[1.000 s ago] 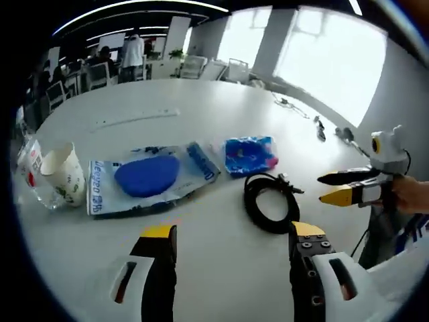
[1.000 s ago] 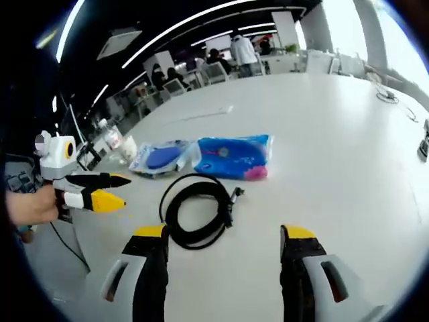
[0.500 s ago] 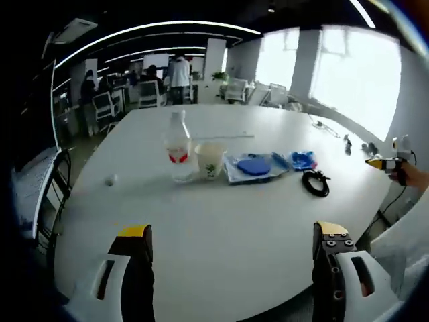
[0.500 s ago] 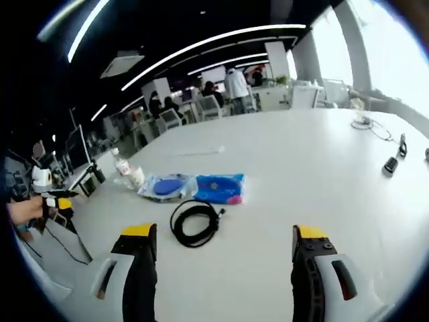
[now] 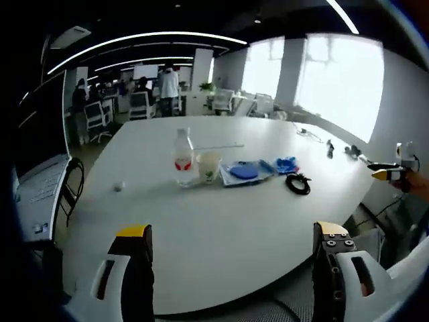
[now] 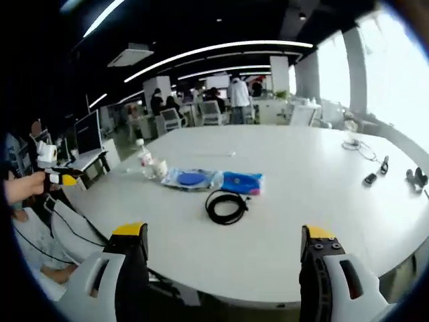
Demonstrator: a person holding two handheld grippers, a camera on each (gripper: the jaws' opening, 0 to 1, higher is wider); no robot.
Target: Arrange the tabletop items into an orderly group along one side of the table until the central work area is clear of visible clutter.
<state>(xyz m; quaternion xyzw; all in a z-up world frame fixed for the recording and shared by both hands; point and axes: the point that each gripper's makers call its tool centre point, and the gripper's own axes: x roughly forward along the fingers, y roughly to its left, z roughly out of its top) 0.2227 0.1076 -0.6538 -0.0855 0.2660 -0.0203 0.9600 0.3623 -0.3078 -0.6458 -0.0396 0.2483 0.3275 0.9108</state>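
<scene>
While both grippers (image 5: 231,258) (image 6: 224,258) gape, table (image 5: 221,221) near edge lies bare.

Black cable coil (image 6: 226,206) — beside blue packets (image 6: 216,180) — on table (image 6: 322,194).

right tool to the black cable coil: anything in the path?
Nothing visible. In the right gripper view the right tool is open, and only bare white table lies between it and the black cable coil.
</scene>
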